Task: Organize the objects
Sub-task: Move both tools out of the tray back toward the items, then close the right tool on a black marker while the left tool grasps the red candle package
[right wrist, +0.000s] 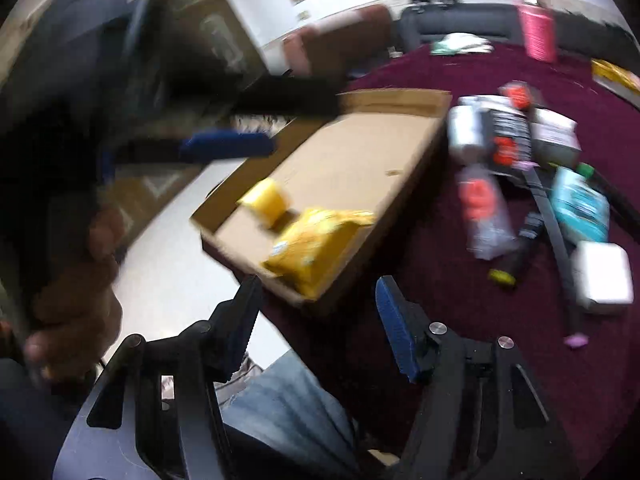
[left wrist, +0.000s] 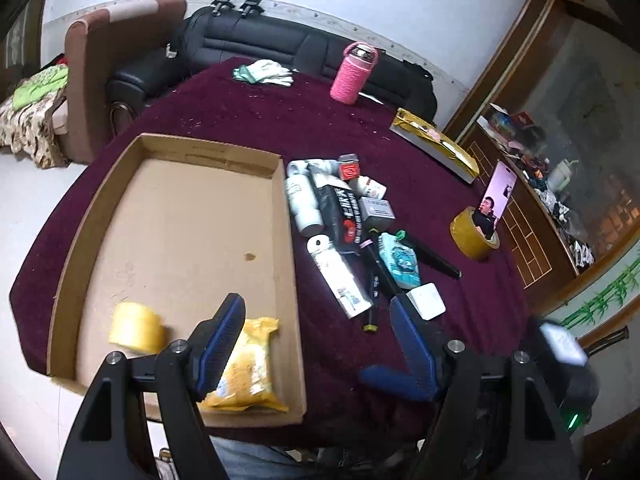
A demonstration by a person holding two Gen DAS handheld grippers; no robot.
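A shallow cardboard tray (left wrist: 100, 204) lies on the maroon table (left wrist: 240, 108). In it are a yellow tape roll (left wrist: 136, 326) and a yellow packet (left wrist: 246, 368), both at the near end. They also show in the blurred right wrist view: roll (right wrist: 266, 200), packet (right wrist: 316, 248), tray (right wrist: 360, 152). My left gripper (left wrist: 316, 316) is open and empty above the tray's near right corner. My right gripper (right wrist: 318, 300) is open and empty at the table's near edge. Right of the tray lies a heap of items: white bottles (left wrist: 304, 200), a black pouch (left wrist: 346, 212), a teal pack (left wrist: 402, 260), a white box (left wrist: 428, 300).
A pink bottle (left wrist: 354, 74), white gloves (left wrist: 266, 72) and a gold box (left wrist: 440, 148) sit at the far side. A brown tape roll (left wrist: 474, 236) holds a phone (left wrist: 498, 196) at the right. A black sofa (left wrist: 256, 44) stands behind.
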